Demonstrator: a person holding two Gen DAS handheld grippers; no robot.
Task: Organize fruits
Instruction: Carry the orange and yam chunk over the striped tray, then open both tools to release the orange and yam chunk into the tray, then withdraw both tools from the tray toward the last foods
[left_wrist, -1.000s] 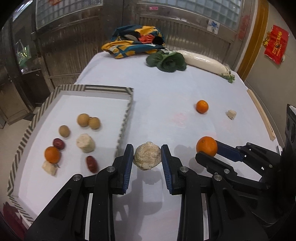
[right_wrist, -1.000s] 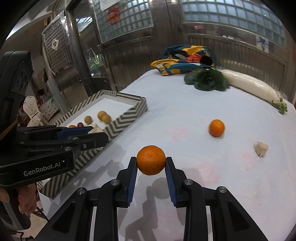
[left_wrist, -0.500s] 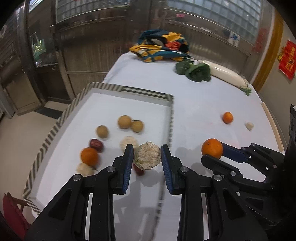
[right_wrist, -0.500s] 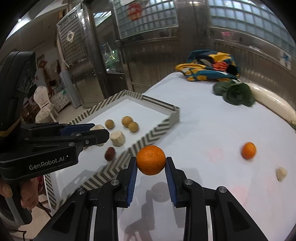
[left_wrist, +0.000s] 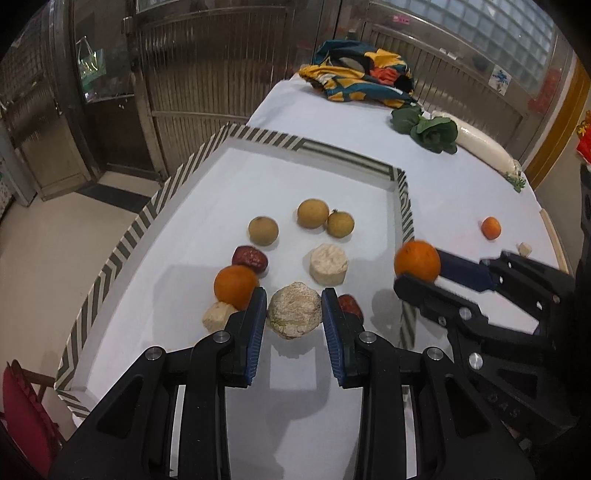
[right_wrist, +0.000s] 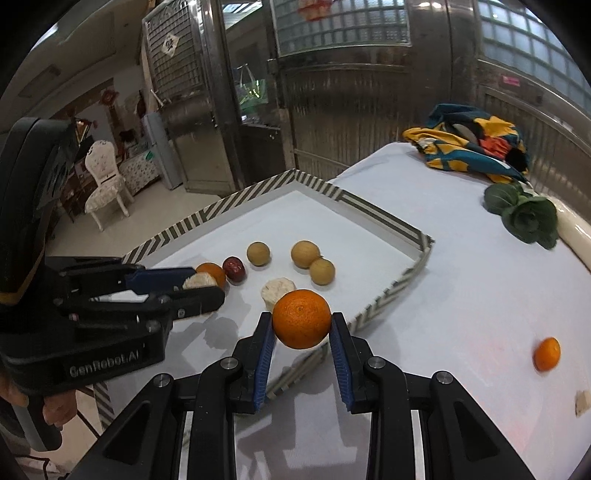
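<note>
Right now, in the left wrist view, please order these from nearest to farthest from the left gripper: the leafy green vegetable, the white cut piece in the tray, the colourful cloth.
1. White cut piece: in the tray, just beyond the left gripper.
2. Leafy green vegetable: on the table past the tray's far corner, to the right.
3. Colourful cloth: at the table's far end.

You see a matt white cloth over the counter (right_wrist: 461, 295). The orange (right_wrist: 301, 318) has a pebbled, faintly glossy peel. The pale lump (left_wrist: 294, 314) looks rough and chalky. Your fingers (left_wrist: 255, 332) are matt black plastic with ribbed blue pads. The gates (left_wrist: 207, 62) behind are ribbed metal.
</note>
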